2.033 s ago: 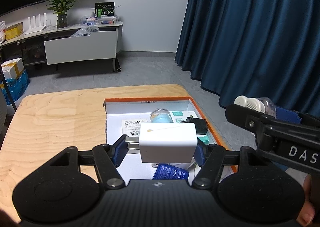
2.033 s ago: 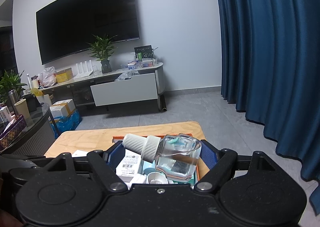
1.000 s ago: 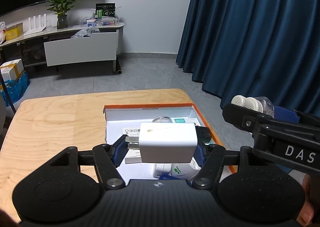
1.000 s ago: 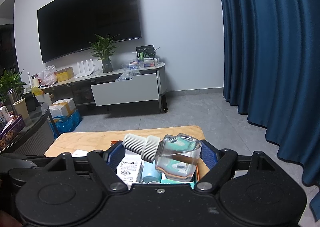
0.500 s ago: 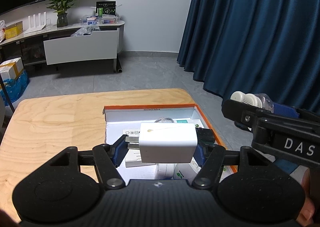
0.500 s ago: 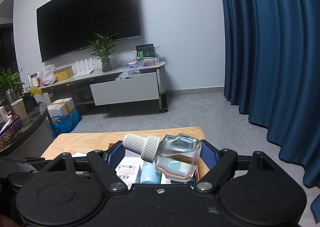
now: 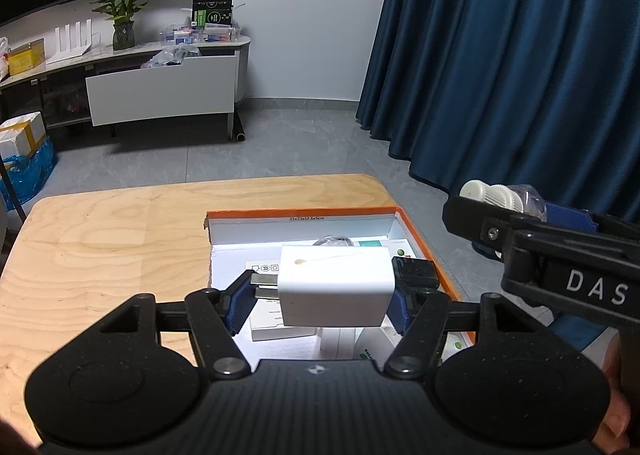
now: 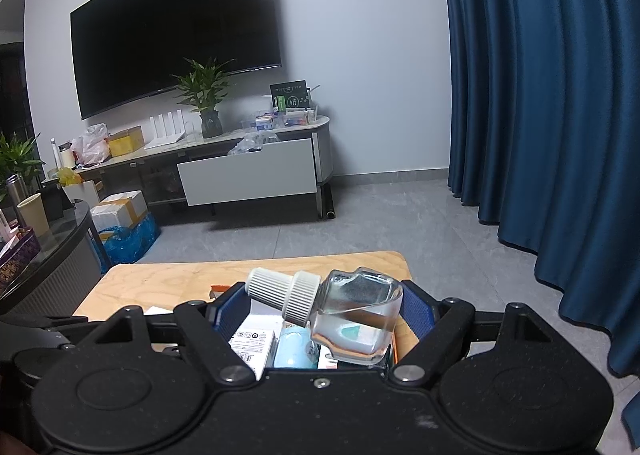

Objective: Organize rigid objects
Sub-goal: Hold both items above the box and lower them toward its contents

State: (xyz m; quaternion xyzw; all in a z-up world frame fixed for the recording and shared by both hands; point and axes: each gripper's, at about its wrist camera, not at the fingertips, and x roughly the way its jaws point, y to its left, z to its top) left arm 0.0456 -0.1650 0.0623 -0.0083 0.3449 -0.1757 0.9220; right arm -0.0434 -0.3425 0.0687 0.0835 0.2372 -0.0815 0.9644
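My left gripper (image 7: 318, 299) is shut on a white charger block (image 7: 335, 287) and holds it above an orange-rimmed box (image 7: 304, 211) on the wooden table (image 7: 112, 239). The box holds several small packages and a black adapter (image 7: 414, 274). My right gripper (image 8: 316, 315) is shut on a clear glass bottle (image 8: 356, 323) with a white ribbed cap, lying sideways with liquid inside, above the same box (image 8: 218, 289). The right gripper also shows in the left wrist view (image 7: 516, 215), to the right of the box.
The table's right and far edges lie close to the box. A blue curtain (image 7: 520, 55) hangs to the right. A TV cabinet (image 8: 248, 171) with a plant stands across the grey floor. A dark round table (image 8: 44, 255) is at the left.
Both grippers have drawn back and risen slightly with their objects still held; the box now sits a little farther away in the left wrist view. The grips have not changed.
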